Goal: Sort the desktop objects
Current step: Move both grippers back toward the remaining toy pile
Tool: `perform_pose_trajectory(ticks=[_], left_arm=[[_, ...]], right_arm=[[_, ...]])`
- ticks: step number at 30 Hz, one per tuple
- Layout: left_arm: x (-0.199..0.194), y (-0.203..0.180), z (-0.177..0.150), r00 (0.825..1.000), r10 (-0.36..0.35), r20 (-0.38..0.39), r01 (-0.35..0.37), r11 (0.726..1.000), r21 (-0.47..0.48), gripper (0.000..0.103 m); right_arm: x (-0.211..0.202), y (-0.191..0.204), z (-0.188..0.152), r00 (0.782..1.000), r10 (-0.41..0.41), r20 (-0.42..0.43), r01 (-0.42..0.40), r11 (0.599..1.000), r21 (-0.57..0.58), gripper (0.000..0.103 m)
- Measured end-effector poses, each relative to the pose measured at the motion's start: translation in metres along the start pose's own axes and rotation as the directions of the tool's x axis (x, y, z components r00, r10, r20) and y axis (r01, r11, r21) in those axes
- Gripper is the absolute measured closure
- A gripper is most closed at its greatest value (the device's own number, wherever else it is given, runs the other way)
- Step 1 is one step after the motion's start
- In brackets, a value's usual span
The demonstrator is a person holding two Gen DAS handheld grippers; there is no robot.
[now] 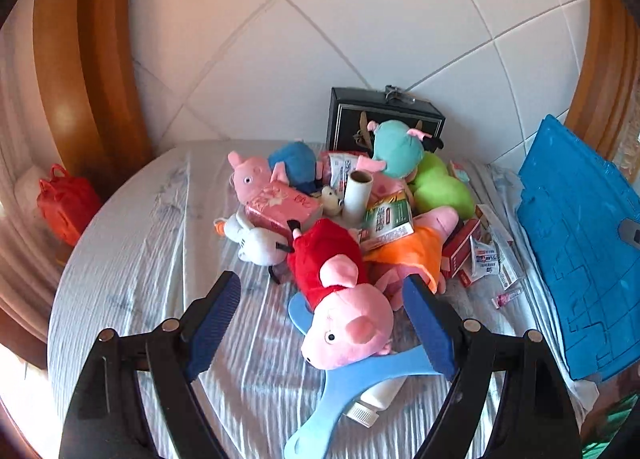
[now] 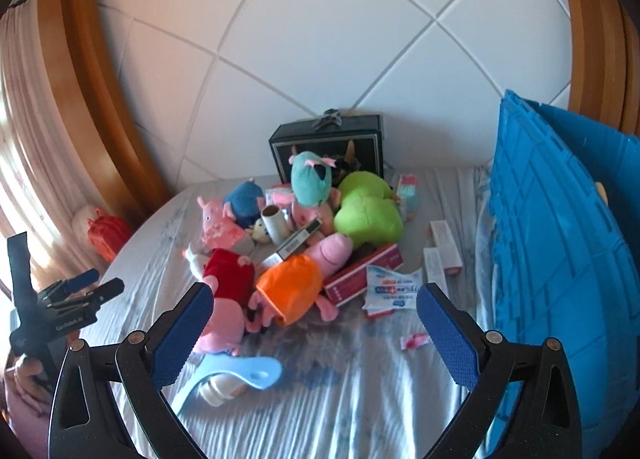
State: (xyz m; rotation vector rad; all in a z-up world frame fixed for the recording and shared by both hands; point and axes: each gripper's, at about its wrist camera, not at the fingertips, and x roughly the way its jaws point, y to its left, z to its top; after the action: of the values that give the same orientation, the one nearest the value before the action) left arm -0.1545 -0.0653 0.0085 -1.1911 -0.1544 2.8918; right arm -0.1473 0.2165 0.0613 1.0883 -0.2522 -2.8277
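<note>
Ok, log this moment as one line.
left tongs: open, empty, over red-dress pig plush | right tongs: open, empty | pile: unsorted on sheet | blue crate: at right

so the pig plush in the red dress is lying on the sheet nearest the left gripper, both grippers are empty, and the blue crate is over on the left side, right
Not quite. The blue crate stands at the right side of the pile, not the left; both wrist views show it. The rest holds: the pig plush in the red dress lies nearest the left gripper, and the left gripper and the right gripper are both open and empty.
</note>
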Motion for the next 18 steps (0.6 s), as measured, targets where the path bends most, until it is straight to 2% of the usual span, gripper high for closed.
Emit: perform_pose_trajectory(ticks=[3, 7, 10, 12, 14, 15, 16, 18], left_arm=[[0.036, -0.007, -0.018, 0.998, -0.017, -0.069, 0.015, 1.0, -0.021, 0.02], [0.08, -0.025, -0.04, 0.985, -0.045, -0.164, 0.038, 0.998, -0.042, 0.02], [0.104, -0.04, -0.05, 0.981, -0.051, -0.189, 0.041, 0.998, -0.053, 0.02], [0.121, -0.051, -0.054, 0.977, -0.031, -0.211, 0.025, 0.999, -0.032, 0.02], [0.14, -0.055, -0.061, 0.964, 0.005, -0.267, -0.006, 1.0, 0.0, 0.02], [0.144, -0.055, -0.065, 0.961, 0.032, -0.275, -0.026, 0.999, 0.026, 0.02], [0.147, -0.052, -0.068, 0.958, 0.089, -0.273, -0.074, 0.995, 0.064, 0.02], [0.144, -0.032, -0.07, 0.957, 0.118, -0.265, -0.105, 0.992, 0.063, 0.02]], right_arm=[[0.031, -0.001, -0.011, 0.998, 0.002, -0.069, -0.001, 1.0, 0.005, 0.0], [0.078, -0.001, -0.025, 0.986, -0.014, -0.163, 0.012, 1.0, -0.011, 0.0], [0.11, -0.003, -0.032, 0.974, 0.003, -0.226, -0.004, 1.0, -0.002, 0.0], [0.128, -0.004, -0.034, 0.966, 0.013, -0.259, -0.014, 1.0, -0.002, 0.0], [0.143, -0.002, -0.034, 0.958, 0.02, -0.284, -0.023, 1.0, -0.008, 0.0], [0.15, -0.001, -0.033, 0.955, 0.025, -0.294, -0.029, 1.0, -0.011, 0.0], [0.157, 0.001, -0.034, 0.952, 0.033, -0.306, -0.038, 0.999, -0.013, 0.0], [0.17, 0.008, -0.036, 0.943, 0.05, -0.328, -0.06, 0.998, -0.019, 0.0]])
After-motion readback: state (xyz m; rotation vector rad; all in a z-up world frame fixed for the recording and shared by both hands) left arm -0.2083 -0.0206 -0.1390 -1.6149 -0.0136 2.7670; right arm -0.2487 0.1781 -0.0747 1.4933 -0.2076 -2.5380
